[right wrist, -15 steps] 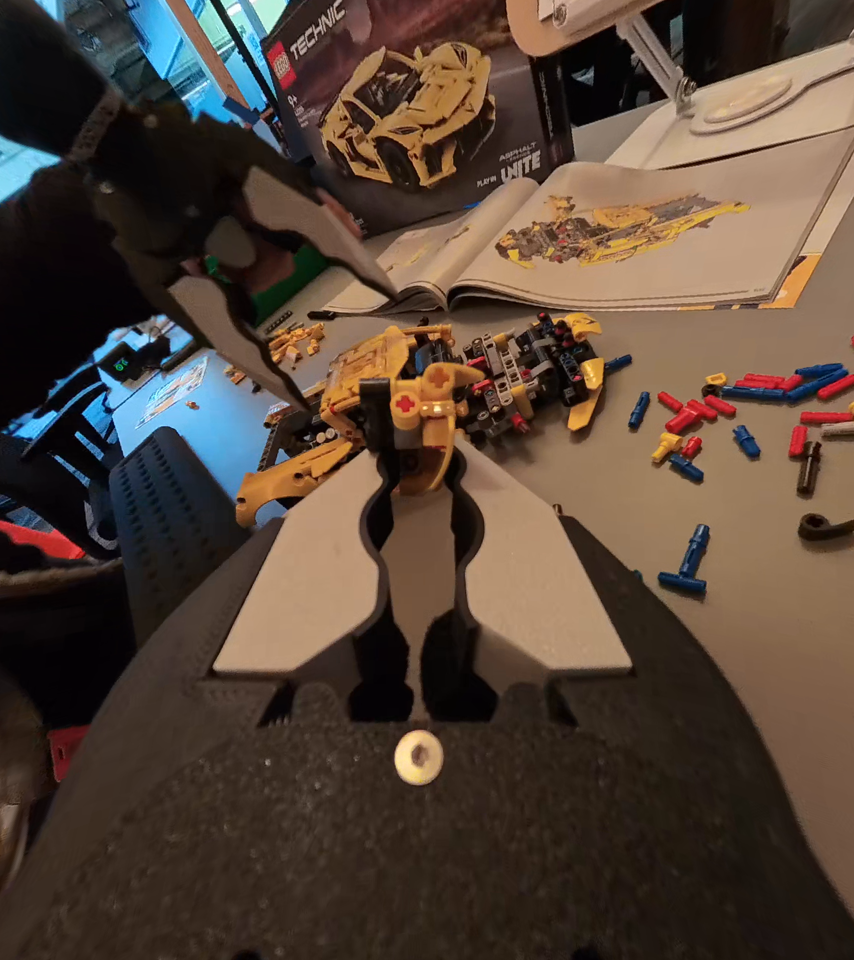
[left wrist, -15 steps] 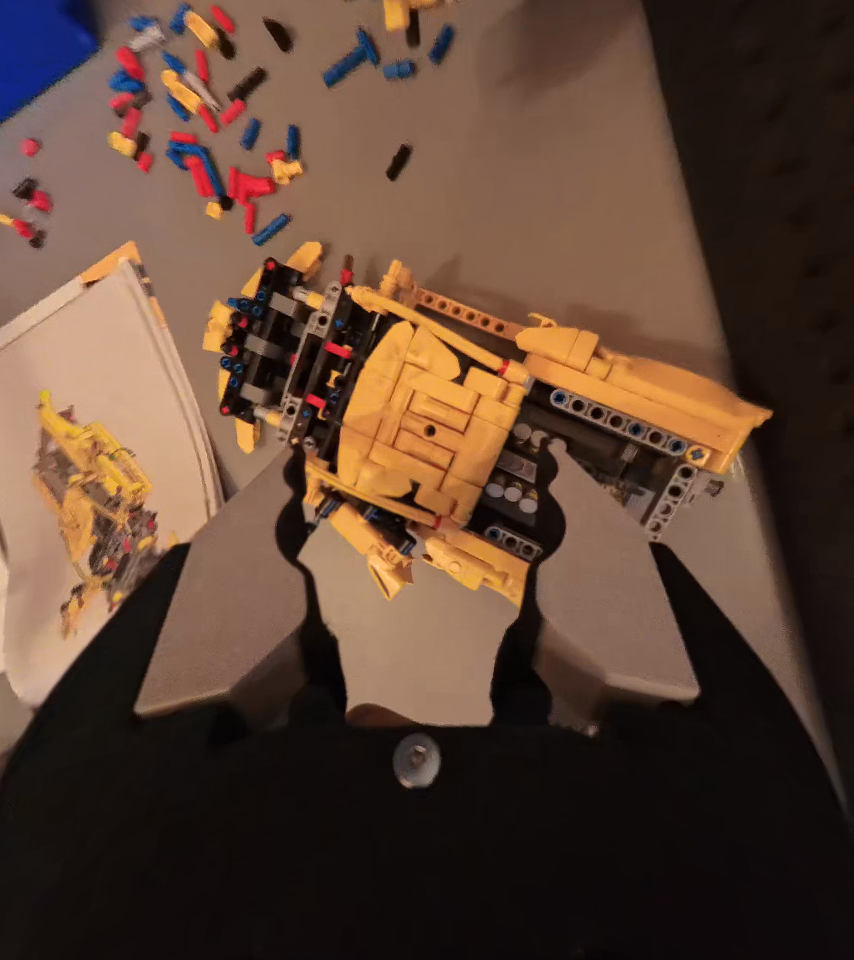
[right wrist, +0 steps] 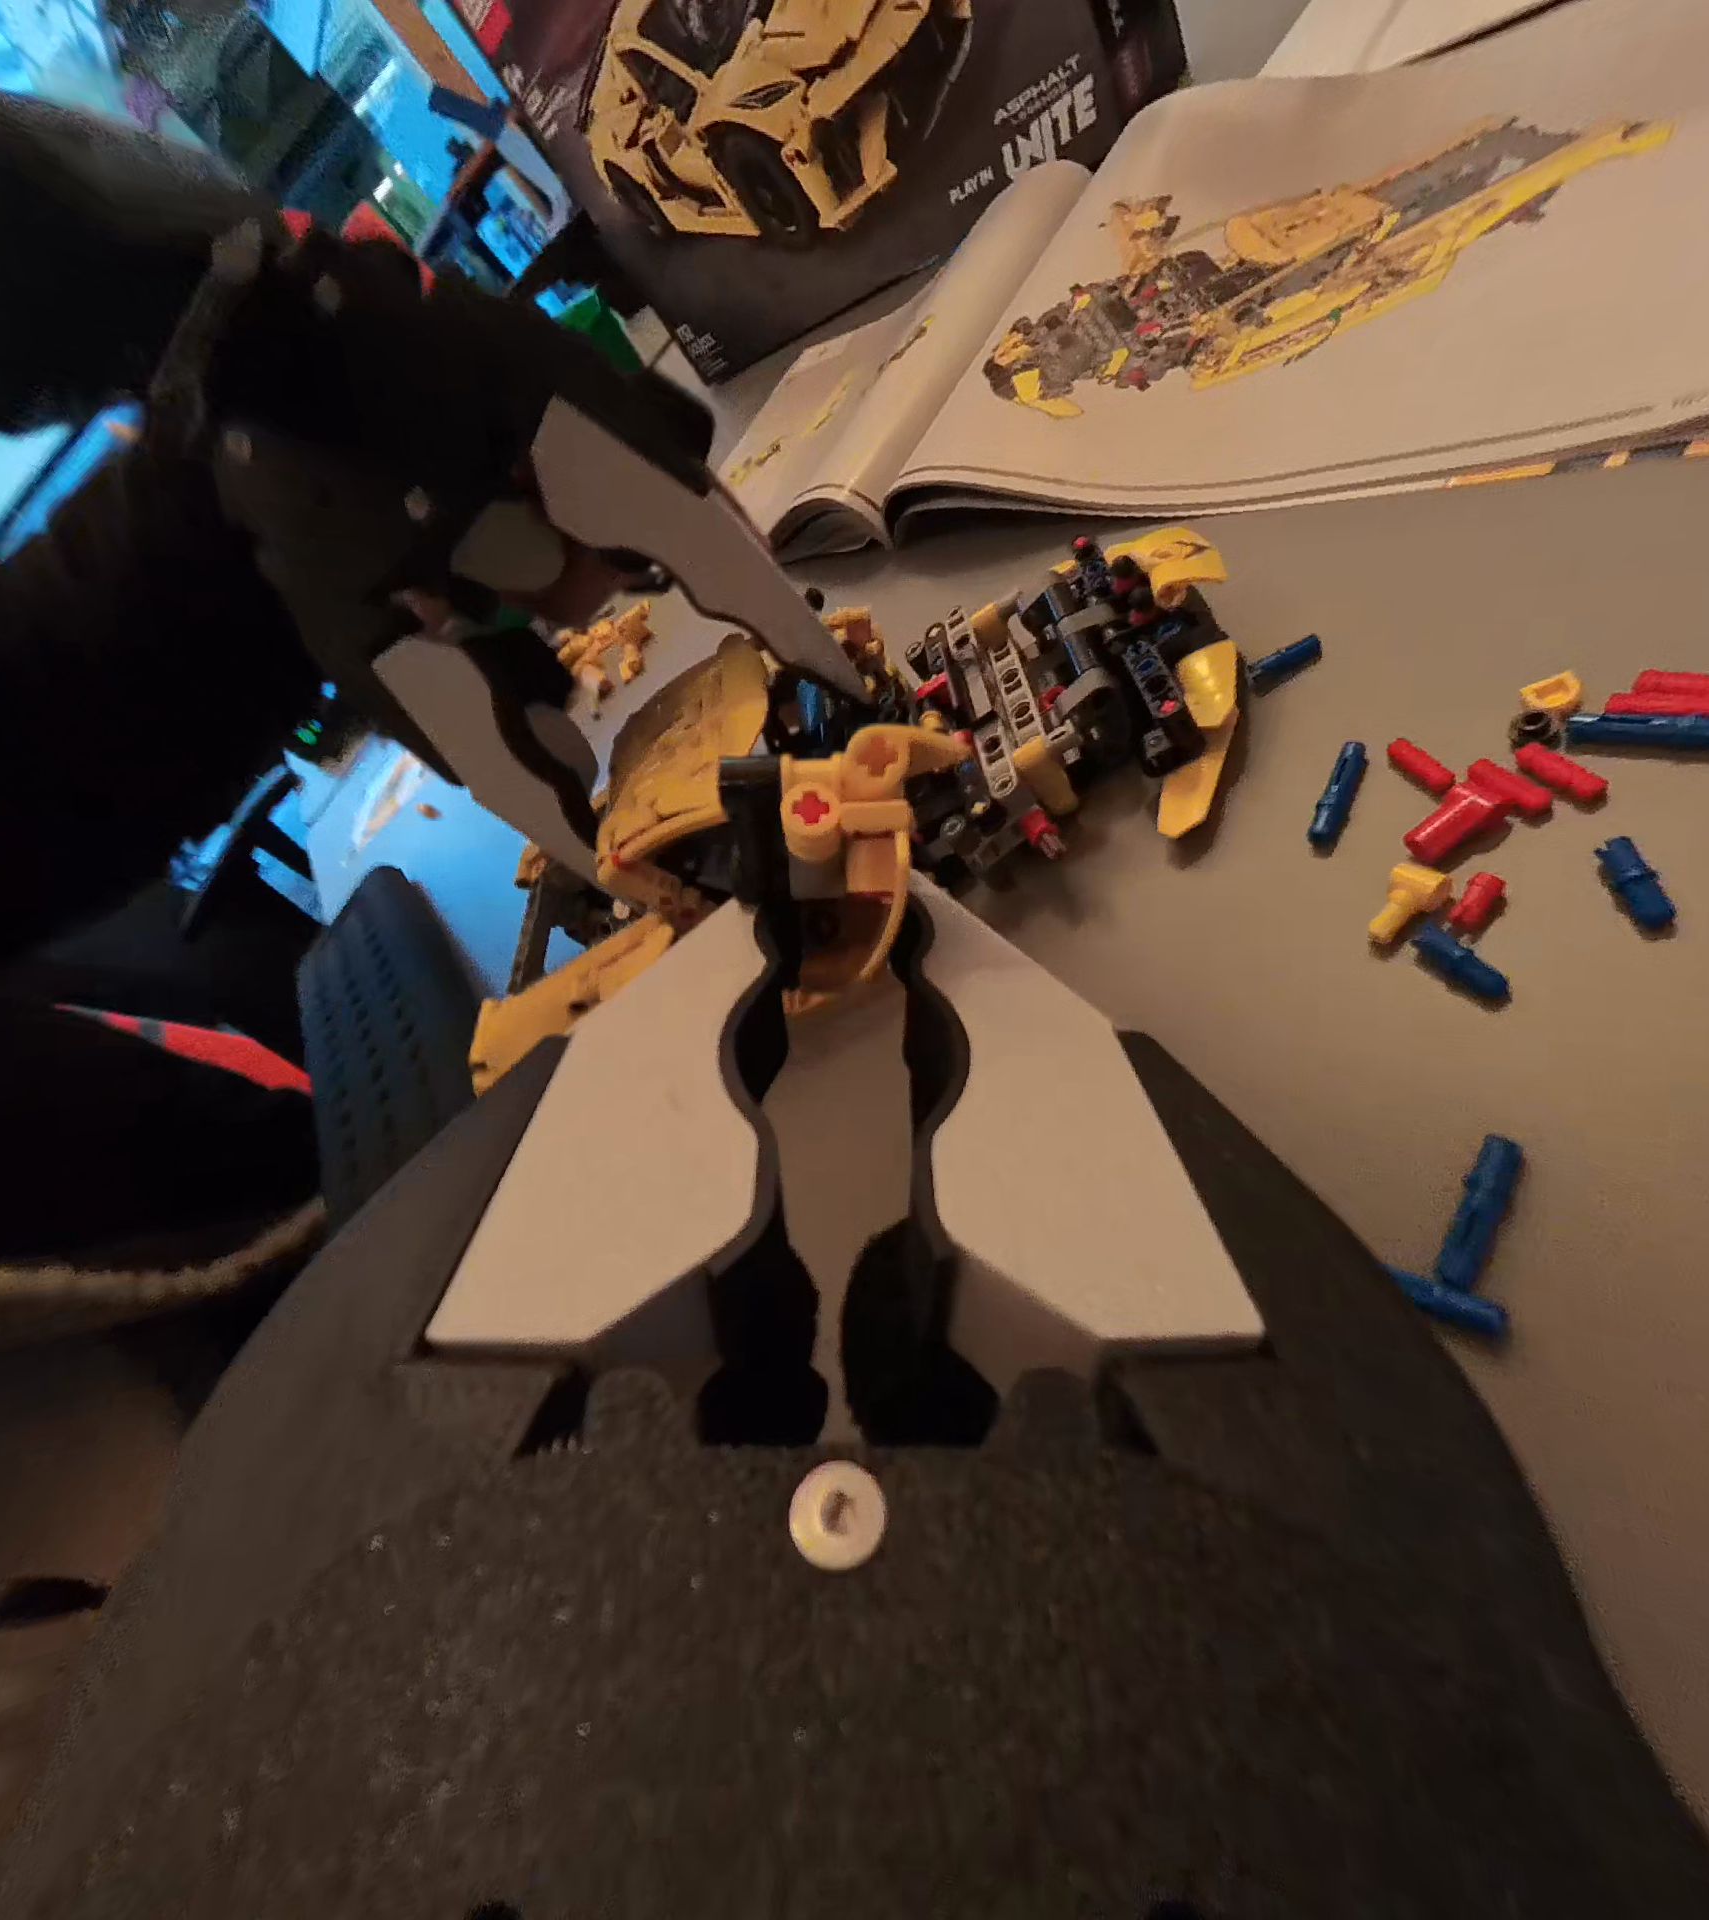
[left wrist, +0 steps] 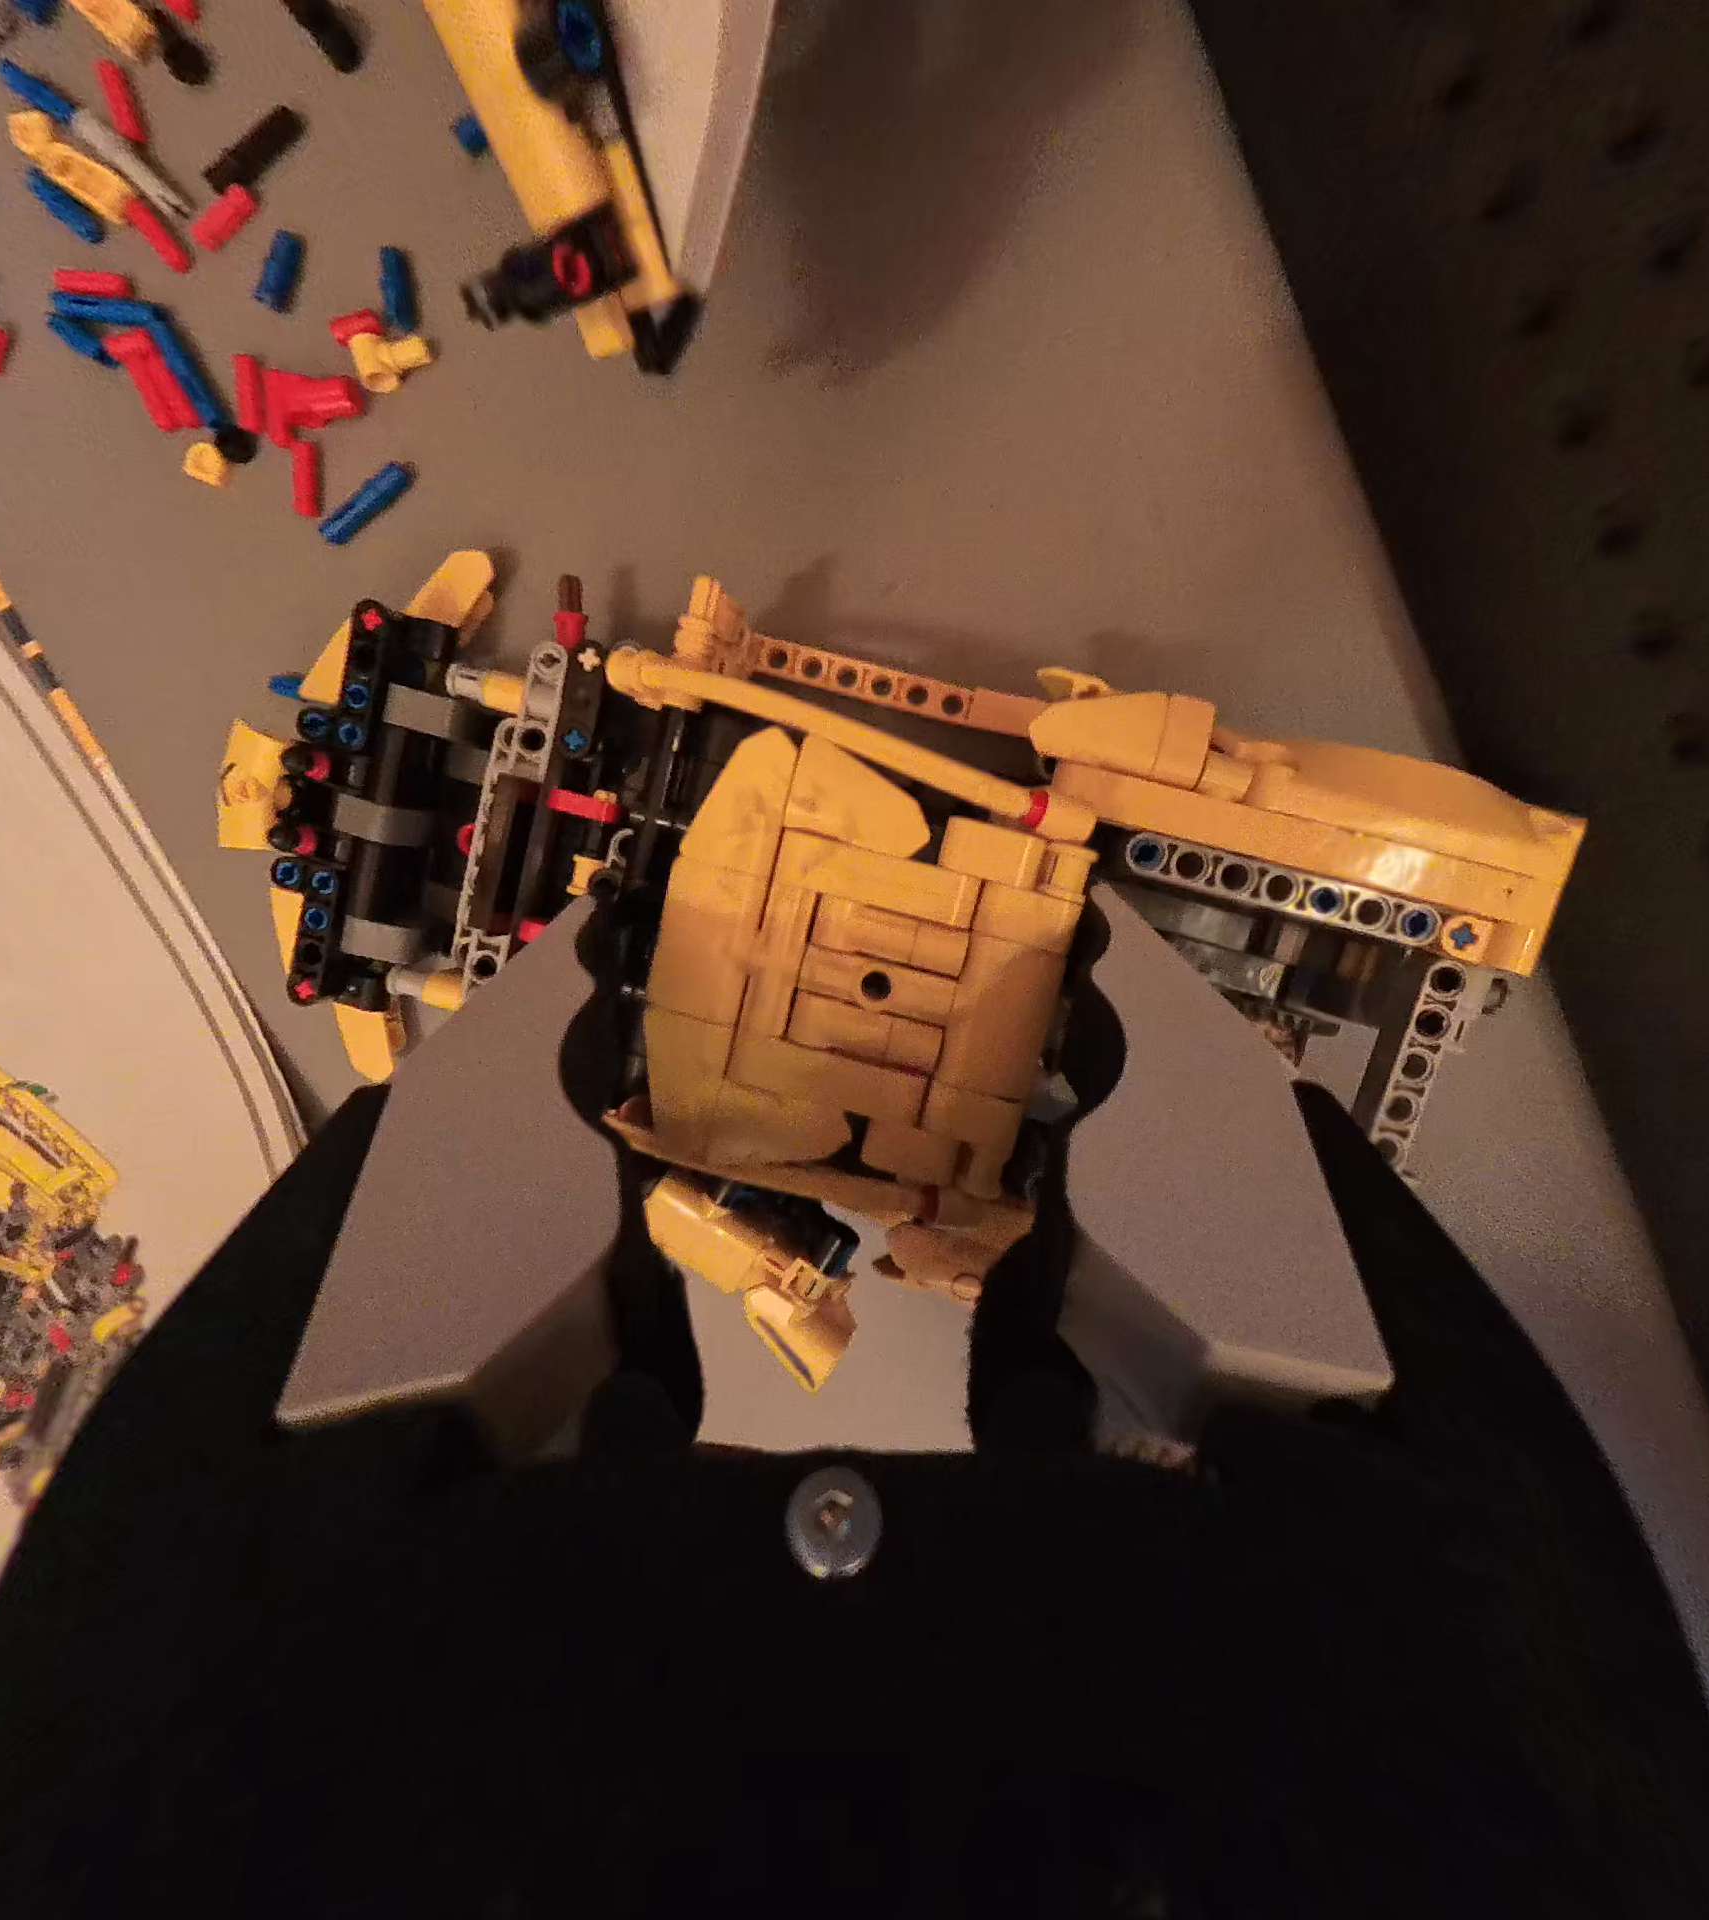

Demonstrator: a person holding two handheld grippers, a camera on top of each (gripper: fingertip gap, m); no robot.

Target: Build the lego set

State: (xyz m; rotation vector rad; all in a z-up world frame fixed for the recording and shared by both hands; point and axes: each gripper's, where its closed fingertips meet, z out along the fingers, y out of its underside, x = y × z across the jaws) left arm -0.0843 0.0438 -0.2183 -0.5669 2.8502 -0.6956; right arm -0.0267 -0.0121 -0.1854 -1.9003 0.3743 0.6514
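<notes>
Right gripper (right wrist: 834,914) is clamped on a small yellow sub-assembly (right wrist: 845,831), held just beside the car (left wrist: 891,894) on the table (left wrist: 985,364). Left gripper (left wrist: 834,987) is wide open, jaws straddling the car's roof, contact unclear. Step looks like attaching the sub-assembly. Next: brace the car, align, press in.

The left wrist view looks almost straight down along its tool (left wrist: 834,997) on the yellow model car (left wrist: 860,935), very near, so the car fills the middle. The right wrist view looks forward and low over the desk (right wrist: 1452,1091), along its own tool (right wrist: 834,925), toward the open booklet (right wrist: 1349,343) and the box (right wrist: 829,135) at the back. Both views share the car, the loose pieces (left wrist: 164,343) and the booklet; the right view also shows the left tool from the side.
</notes>
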